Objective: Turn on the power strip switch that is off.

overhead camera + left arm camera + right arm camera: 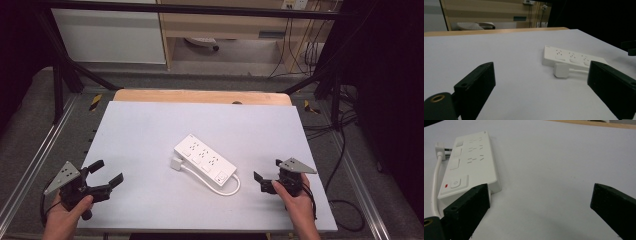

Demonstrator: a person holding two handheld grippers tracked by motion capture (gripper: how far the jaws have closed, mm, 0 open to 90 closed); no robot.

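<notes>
A white power strip (205, 159) is seen lying flat near the middle of the white table (150, 130), set at a slant, with its sockets facing up. Its plug (176, 163) is laid on the table just beside the strip's long side, and its cord (222, 188) is looped round the switch end. Nothing is plugged into any socket, as far as can be made out.

The left gripper (105, 172) is held low at the near left corner, well apart from the strip, jaws spread wide and nothing between them. The right gripper (268, 176) is held at the near right, near the strip's switch end, and its jaws are likewise parted and empty. In the right gripper view the strip (469, 167) is seen just past one jaw, though contact cannot be confirmed.

The step in hand is judged to be the approach: nothing is gripped yet. The strip is likely to be steadied by the right gripper at its switch end, while the plug (561, 70) is reached for by the left. A careful line-up is called for, since the plug is small and lies tight against the strip. A slipping body or a snagged cord is to be watched for.

No containers are on the table.
</notes>
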